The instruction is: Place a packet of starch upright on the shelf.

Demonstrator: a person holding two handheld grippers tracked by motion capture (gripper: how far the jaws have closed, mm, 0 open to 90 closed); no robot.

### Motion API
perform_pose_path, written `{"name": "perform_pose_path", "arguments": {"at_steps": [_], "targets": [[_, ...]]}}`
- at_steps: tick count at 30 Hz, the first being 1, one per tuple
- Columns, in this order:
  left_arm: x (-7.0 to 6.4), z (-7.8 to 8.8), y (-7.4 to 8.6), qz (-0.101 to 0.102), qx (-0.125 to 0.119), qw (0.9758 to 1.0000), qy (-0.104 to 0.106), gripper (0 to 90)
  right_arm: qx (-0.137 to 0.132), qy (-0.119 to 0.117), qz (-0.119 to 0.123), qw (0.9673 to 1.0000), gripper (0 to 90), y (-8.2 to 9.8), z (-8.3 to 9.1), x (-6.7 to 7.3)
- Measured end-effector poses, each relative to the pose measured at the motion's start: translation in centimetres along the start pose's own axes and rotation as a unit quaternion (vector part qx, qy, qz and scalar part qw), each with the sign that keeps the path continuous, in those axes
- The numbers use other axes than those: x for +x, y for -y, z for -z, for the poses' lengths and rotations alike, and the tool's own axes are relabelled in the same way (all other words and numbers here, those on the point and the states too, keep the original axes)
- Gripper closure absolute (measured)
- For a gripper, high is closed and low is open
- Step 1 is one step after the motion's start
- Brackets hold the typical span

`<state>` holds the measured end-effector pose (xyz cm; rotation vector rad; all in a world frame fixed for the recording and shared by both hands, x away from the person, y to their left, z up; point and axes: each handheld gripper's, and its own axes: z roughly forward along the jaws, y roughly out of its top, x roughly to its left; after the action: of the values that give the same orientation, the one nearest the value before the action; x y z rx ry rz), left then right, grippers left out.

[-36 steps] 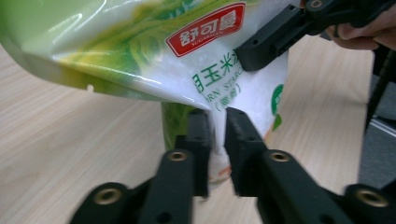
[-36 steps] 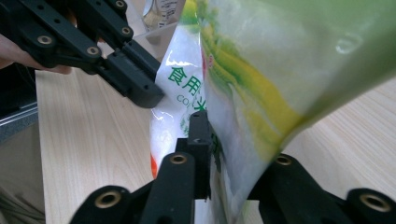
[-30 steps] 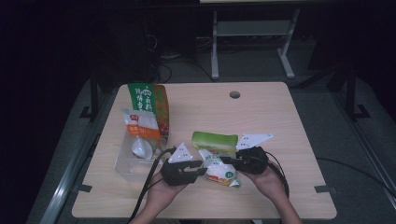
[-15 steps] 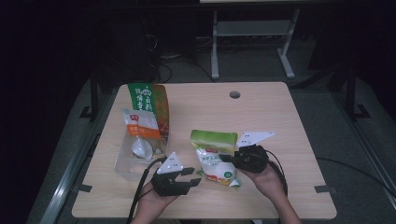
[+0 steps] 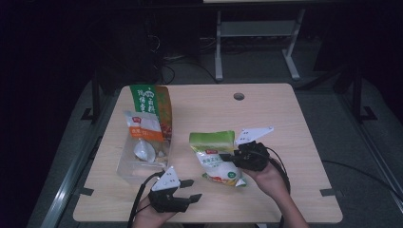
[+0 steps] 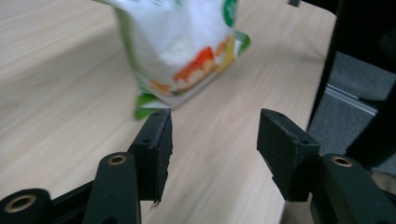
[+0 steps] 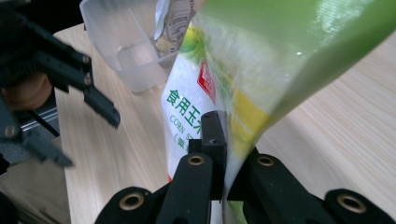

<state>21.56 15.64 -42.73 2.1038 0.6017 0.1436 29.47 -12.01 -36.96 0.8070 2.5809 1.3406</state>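
Now the right gripper (image 7: 219, 154) pinches one edge of the corn starch bag (image 5: 216, 156), propped mid-table. The left gripper (image 5: 187, 190), jaws just opened and empty, sits near the front edge. Held by that single edge, the bag could sag, twist or slip free.

We see our left gripper (image 6: 212, 135) at the bottom of the frame, jaws apart with bare wooden table (image 6: 56, 84) between them; they've just been opening. Upper centre, a blurred white-and-green food pouch (image 6: 180, 46) with orange print, clear of the pads. Right edge: a dark upright and grey floor (image 6: 348, 88).
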Motion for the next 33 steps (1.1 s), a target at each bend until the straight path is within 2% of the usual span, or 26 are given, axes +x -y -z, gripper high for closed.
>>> {"name": "perform_pose_path", "arguments": {"at_steps": [5,9,14,20,22,27,29,33], "targets": [[-0.7,-0.7,0.2,-0.011,0.007,0.9998,0.012,42.9,0.001,-0.003,0.001,1.0,89.9,-0.7,0.0,-0.1],[-0.8,-0.8,0.3,-0.013,0.005,0.9998,0.01,39.8,-0.003,-0.008,-0.009,0.9999,89.9,-1.3,0.0,-0.4],[-1.3,-0.7,0.3,-0.031,0.004,0.9995,0.006,36.6,-0.003,-0.009,-0.007,0.9999,89.9,-2.2,0.1,-0.5],[-1.5,-0.1,0.6,-0.033,0.003,0.9995,-0.001,33.5,-0.016,-0.019,0.0,0.9997,89.9,-4.0,0.2,-0.2],[-1.5,0.0,0.6,-0.032,0.002,0.9995,0.0,33.1,-0.013,-0.025,0.0,0.9996,89.9,-4.9,0.0,0.1],[-1.7,-0.2,0.7,-0.045,-0.001,0.999,-0.004,31.8,-0.009,-0.033,0.006,0.9994,89.9,-6.5,-0.6,0.4],[-1.8,-0.3,0.7,-0.039,-0.002,0.9992,0.0,31.8,-0.007,-0.035,0.01,0.9993,89.9,-7.2,-1.0,0.5],[-1.8,-0.3,0.8,-0.04,-0.004,0.9992,0.002,31.7,-0.007,-0.041,0.015,0.999,90.0,-8.6,-1.8,0.6]]}}
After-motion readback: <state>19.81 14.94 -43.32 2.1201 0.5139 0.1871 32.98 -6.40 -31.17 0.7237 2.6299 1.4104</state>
